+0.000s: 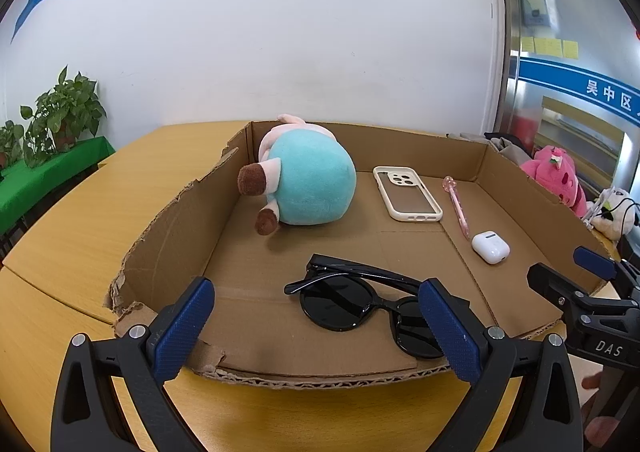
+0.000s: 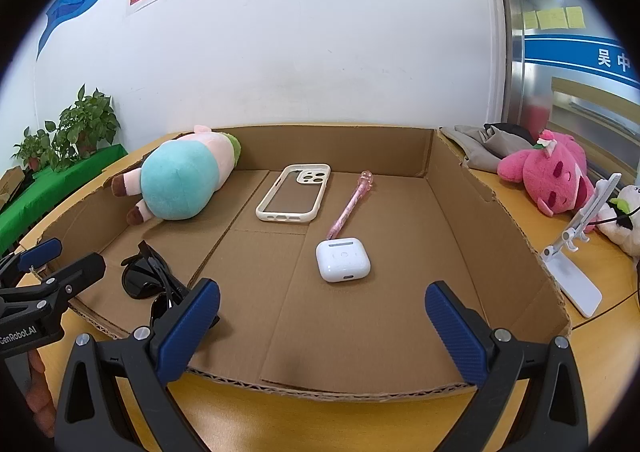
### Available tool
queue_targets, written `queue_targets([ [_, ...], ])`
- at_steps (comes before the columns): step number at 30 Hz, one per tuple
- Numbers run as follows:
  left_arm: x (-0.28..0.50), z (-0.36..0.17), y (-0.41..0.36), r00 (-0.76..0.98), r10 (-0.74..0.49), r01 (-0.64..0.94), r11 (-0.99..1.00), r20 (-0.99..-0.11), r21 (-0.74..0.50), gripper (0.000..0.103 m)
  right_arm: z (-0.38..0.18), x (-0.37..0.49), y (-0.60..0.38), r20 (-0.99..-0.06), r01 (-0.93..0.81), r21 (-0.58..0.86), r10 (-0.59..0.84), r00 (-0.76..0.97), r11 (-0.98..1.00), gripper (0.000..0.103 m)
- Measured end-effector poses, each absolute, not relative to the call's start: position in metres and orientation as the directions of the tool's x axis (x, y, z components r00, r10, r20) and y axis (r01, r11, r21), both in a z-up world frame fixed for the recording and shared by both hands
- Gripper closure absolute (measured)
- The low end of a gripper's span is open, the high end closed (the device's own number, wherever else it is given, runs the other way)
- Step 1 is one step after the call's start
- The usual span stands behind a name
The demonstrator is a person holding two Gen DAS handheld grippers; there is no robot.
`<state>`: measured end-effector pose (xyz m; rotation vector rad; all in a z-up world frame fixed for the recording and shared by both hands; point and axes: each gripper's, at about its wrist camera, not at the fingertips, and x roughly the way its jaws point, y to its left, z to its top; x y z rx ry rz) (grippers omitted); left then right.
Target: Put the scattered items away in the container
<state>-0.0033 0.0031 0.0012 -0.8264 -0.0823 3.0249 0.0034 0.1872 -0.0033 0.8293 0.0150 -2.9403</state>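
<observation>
Five things lie inside the shallow cardboard box on the wooden worktop. A teal and pink plush toy rests on its side in the far left corner, touching the box floor near the left wall. A cream phone case lies flat, back up, towards the far middle. Just to its right is a pink pen, lying at a slant with its near tip close to a white earbud case, which sits near the middle of the floor. Black sunglasses lie folded at the near left part of the box, by the torn front edge.

Both tools hover at the near edge of the box, tilted down towards it. The left hand-held gripper has its blue-padded jaws spread wide with nothing between the pads; the sunglasses lie just beyond them. The right hand-held gripper is likewise spread wide and empty, with the earbud case ahead of it, well apart.

Outside the box, on the worktop to the right, lie a pink plush toy, a white phone stand and some folded grey cloth. Potted plants stand at the far left.
</observation>
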Motion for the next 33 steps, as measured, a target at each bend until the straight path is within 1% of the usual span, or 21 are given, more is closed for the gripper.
queue_targets([
  [2,0.001,0.005,0.003,-0.847,0.007,0.010,-1.000,-0.531,-0.029,0.000,-0.002,-0.001,0.188,-0.554,0.085,0.019,-0.082,-0.828,-0.996,0.001],
  [4,0.010,0.015,-0.003,-0.844,0.015,0.014,-0.999,-0.536,-0.051,0.000,0.002,-0.006,0.188,-0.618,0.097,0.036,-0.098,-0.780,-0.995,0.001],
  [5,0.019,0.022,-0.007,-0.849,0.021,0.016,-0.998,-0.528,-0.065,0.000,0.004,-0.006,0.191,-0.629,0.114,0.064,-0.128,-0.767,-0.991,0.001],
  [7,0.036,0.033,-0.012,-0.852,0.037,-0.005,-0.998,-0.522,-0.061,0.000,0.014,0.004,0.199,-0.613,0.137,0.109,-0.175,-0.771,-0.985,0.001],
  [9,0.052,0.036,-0.019,-0.837,0.044,-0.032,-0.999,-0.545,-0.032,0.000,0.024,0.020,0.212,-0.582,0.142,0.105,-0.177,-0.794,-0.984,0.001],
  [11,0.065,0.030,-0.029,-0.812,0.056,-0.064,-0.998,-0.581,-0.006,0.000,0.029,0.037,0.232,-0.570,0.162,0.102,-0.191,-0.799,-0.981,0.001],
  [14,0.078,0.011,-0.049,-0.762,0.082,-0.118,-0.993,-0.643,0.013,0.000,0.022,0.058,0.265,-0.587,0.176,0.074,-0.185,-0.788,-0.982,0.001],
  [19,0.090,-0.026,-0.073,-0.656,0.119,-0.173,-0.985,-0.745,-0.005,0.000,-0.007,0.092,0.319,-0.671,0.145,0.027,-0.125,-0.731,-0.989,0.001],
  [22,0.092,-0.040,-0.069,-0.627,0.107,-0.214,-0.976,-0.772,0.038,0.000,-0.007,0.115,0.335,-0.671,0.129,-0.006,-0.091,-0.736,-0.992,0.001],
  [24,0.091,-0.046,-0.058,-0.613,0.087,-0.255,-0.963,-0.786,0.092,0.000,-0.008,0.122,0.338,-0.661,0.131,-0.028,-0.080,-0.746,-0.991,0.001],
  [25,0.091,-0.048,-0.052,-0.619,0.080,-0.275,-0.954,-0.782,0.120,0.000,-0.011,0.123,0.337,-0.673,0.142,-0.041,-0.078,-0.735,-0.989,0.001],
  [28,0.094,-0.046,-0.040,-0.658,0.071,-0.323,-0.926,-0.750,0.195,0.000,-0.034,0.105,0.328,-0.779,0.184,-0.073,-0.060,-0.624,-0.980,0.001],
  [29,0.093,-0.046,-0.040,-0.654,0.082,-0.334,-0.923,-0.752,0.190,0.000,-0.040,0.100,0.323,-0.808,0.204,-0.087,-0.051,-0.586,-0.975,0.001],
  [30,0.090,-0.047,-0.042,-0.640,0.104,-0.345,-0.924,-0.762,0.164,0.000,-0.041,0.098,0.320,-0.813,0.224,-0.079,-0.067,-0.579,-0.971,0.001],
  [32,0.079,-0.048,-0.053,-0.583,0.175,-0.360,-0.931,-0.794,0.059,0.000,-0.044,0.095,0.312,-0.812,0.276,-0.051,-0.121,-0.571,-0.960,0.001],
  [33,0.073,-0.050,-0.060,-0.552,0.215,-0.359,-0.933,-0.806,-0.003,0.000,-0.045,0.092,0.309,-0.812,0.304,-0.012,-0.168,-0.559,-0.953,0.000],
])
